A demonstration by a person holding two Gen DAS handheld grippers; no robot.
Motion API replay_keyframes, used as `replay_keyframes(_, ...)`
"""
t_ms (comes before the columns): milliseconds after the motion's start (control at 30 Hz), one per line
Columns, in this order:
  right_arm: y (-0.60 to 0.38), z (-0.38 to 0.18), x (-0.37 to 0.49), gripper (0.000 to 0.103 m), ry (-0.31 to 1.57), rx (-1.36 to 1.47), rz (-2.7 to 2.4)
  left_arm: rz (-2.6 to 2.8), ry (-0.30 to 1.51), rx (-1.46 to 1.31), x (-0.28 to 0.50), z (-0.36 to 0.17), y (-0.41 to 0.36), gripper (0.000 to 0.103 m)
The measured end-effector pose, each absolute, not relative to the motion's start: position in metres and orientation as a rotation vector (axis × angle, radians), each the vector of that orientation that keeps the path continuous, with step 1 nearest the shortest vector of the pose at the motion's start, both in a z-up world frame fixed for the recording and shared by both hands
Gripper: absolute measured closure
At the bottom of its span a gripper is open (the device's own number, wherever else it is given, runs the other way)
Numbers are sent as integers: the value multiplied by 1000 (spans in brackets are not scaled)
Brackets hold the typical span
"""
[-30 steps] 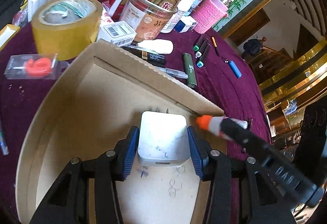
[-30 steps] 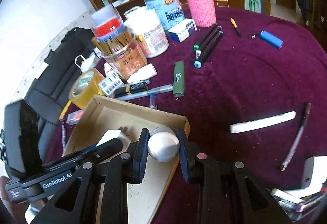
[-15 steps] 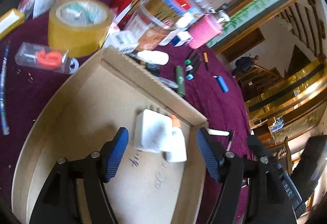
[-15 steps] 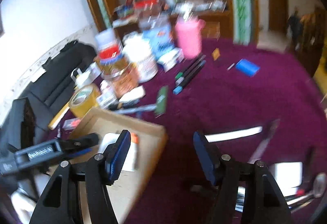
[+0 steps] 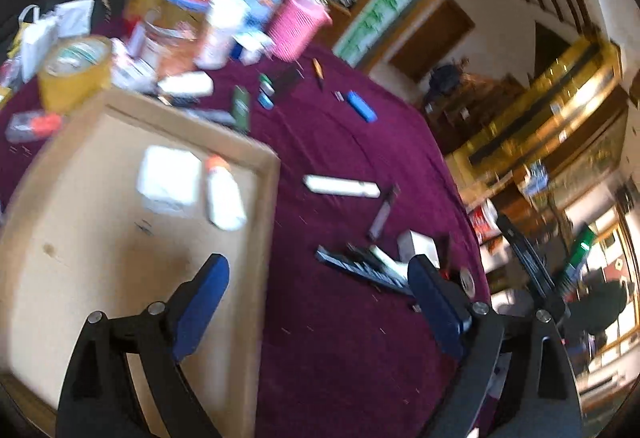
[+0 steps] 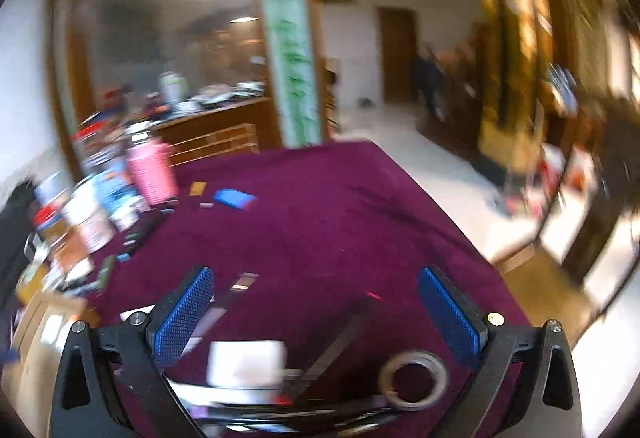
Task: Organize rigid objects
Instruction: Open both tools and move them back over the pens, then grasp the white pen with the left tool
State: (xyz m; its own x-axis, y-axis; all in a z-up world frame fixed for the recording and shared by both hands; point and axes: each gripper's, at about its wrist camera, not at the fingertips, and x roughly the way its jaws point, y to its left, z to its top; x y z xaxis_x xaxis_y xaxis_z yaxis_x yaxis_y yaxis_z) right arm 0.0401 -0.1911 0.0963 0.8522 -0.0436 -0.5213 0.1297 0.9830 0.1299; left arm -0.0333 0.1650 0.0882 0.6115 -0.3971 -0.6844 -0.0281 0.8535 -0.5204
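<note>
A shallow cardboard tray (image 5: 268, 198) lies on the purple tablecloth. In it lie a white square charger (image 5: 170, 174) and a white bottle with an orange cap (image 5: 224, 198), side by side. My left gripper (image 5: 320, 296) hangs over the tray's right edge, its jaws opening, nothing between them. In the blurred right wrist view my right gripper (image 6: 320, 312) is turned away from the tray toward the table's right part, its jaws opening wide and empty. Below it lie a white box (image 6: 246, 364), a small tape ring (image 6: 414, 378) and dark flat strips.
A white stick (image 5: 340, 186), a pen (image 5: 384, 212), a white box (image 5: 418, 244) and dark strips lie right of the tray. Behind it stand a yellow tape roll (image 5: 76, 72), jars, a pink cup (image 5: 296, 26), markers and a blue lighter (image 5: 360, 106). The table edge (image 6: 460, 222) drops to the floor.
The left gripper let go of the white charger, the right one of the white bottle, both left in the tray. Both opened wide, pulled back and swung right, the right one farther.
</note>
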Motion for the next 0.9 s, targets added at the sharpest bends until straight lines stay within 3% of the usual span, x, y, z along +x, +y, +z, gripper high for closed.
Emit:
replay_keyframes(200,-249,48,42,1,608,308,-196,-224,1011,-381,-16,63,99,13)
replay_keyframes(567,-254,53,35,1,604,320,-138,-115,1133,-229,75,11,45,13)
replay_keyframes(767,-243,50,43,1,613,277,-115,-235,1260,51,38,8,2,13)
replay_keyframes(900,-239,46,45,1,638,259,-101,-331,1280,41,10,13,-1,13)
